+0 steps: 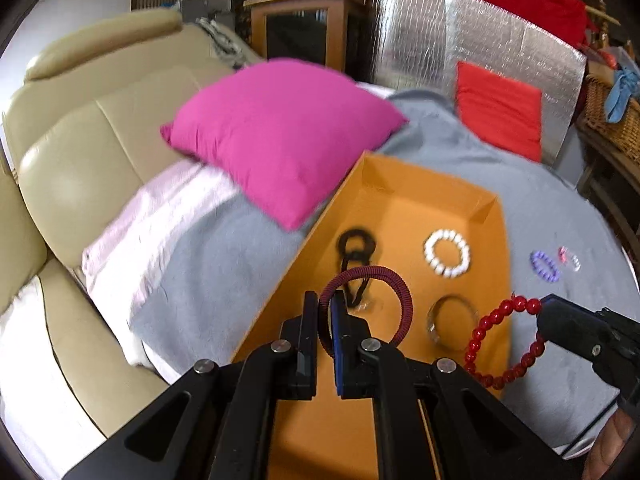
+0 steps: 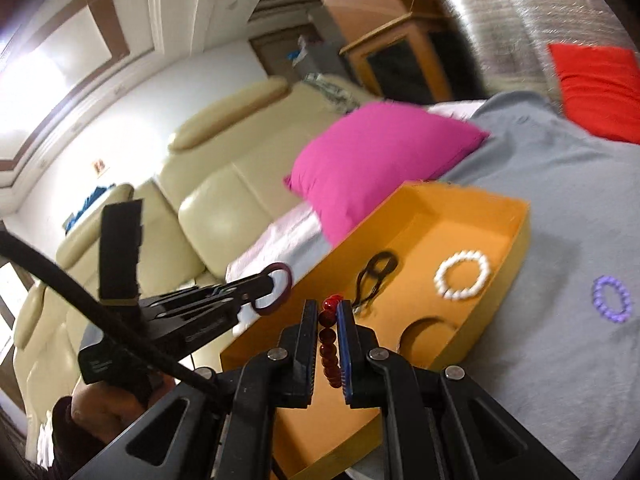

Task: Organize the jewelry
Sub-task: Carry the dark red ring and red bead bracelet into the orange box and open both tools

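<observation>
Orange cardboard tray [image 1: 490, 240] on grey blanket [image 1: 560, 208]. Inside: white bead bracelet [image 1: 447, 253], black cord loops [image 1: 354, 246], clear glassy bangle [image 1: 452, 320]. Dark maroon ribbed bangle [image 1: 404, 300] in black left tool [image 1: 325, 308] with blue pad. Glossy red bead bracelet [image 1: 500, 344] in black right tool [image 2: 330, 312]. Purple bead bracelet [image 1: 545, 266], magenta cushion [image 1: 280, 136], red cushion [image 1: 500, 116], cream leather sofa [image 1: 80, 140], silver quilted foil panel [image 1: 440, 40].

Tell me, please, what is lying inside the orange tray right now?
Inside the orange tray: a white bead bracelet, a black cord and a clear bangle. The left gripper hides its near end.
</observation>
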Motion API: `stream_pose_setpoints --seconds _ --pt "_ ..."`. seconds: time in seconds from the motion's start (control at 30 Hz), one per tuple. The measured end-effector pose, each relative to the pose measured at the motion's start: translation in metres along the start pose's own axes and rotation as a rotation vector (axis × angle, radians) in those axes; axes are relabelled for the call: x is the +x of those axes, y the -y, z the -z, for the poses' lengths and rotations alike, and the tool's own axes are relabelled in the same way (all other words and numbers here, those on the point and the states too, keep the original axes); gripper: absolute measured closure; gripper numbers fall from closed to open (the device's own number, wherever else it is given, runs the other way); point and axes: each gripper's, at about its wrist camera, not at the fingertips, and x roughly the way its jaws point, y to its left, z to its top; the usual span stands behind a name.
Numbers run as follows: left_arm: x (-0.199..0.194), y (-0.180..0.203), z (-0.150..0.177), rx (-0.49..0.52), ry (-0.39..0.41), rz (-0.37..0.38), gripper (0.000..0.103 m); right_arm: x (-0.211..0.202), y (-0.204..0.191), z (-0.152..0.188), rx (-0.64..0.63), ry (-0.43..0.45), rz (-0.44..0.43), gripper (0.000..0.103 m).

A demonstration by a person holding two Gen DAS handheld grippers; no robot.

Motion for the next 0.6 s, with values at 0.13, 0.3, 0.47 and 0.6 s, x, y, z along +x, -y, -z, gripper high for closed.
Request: stream_pose_setpoints --seconds 0.13,0.3,0.47,0.6 --pt "0.014 0.001 0.012 0.007 -0.045 0.003 0.097 0.025 -0.003 0.01 -0.011 -0.078 -0.007 0.092" --pt "0.028 -0.003 0.019 0.007 -0.084 -0.015 0.097 0.041 -0.008 0.028 -0.045 -0.16 -0.009 0.092" --pt "0.041 -0.012 0.025 -0.011 -0.128 -0.04 0.097 0.053 -0.011 0.034 -0.06 -0.208 -0.012 0.092" --pt "0.052 -0.019 0.031 -0.037 -0.176 -0.063 0.097 0.065 -0.011 0.04 -0.063 -0.258 0.003 0.091"
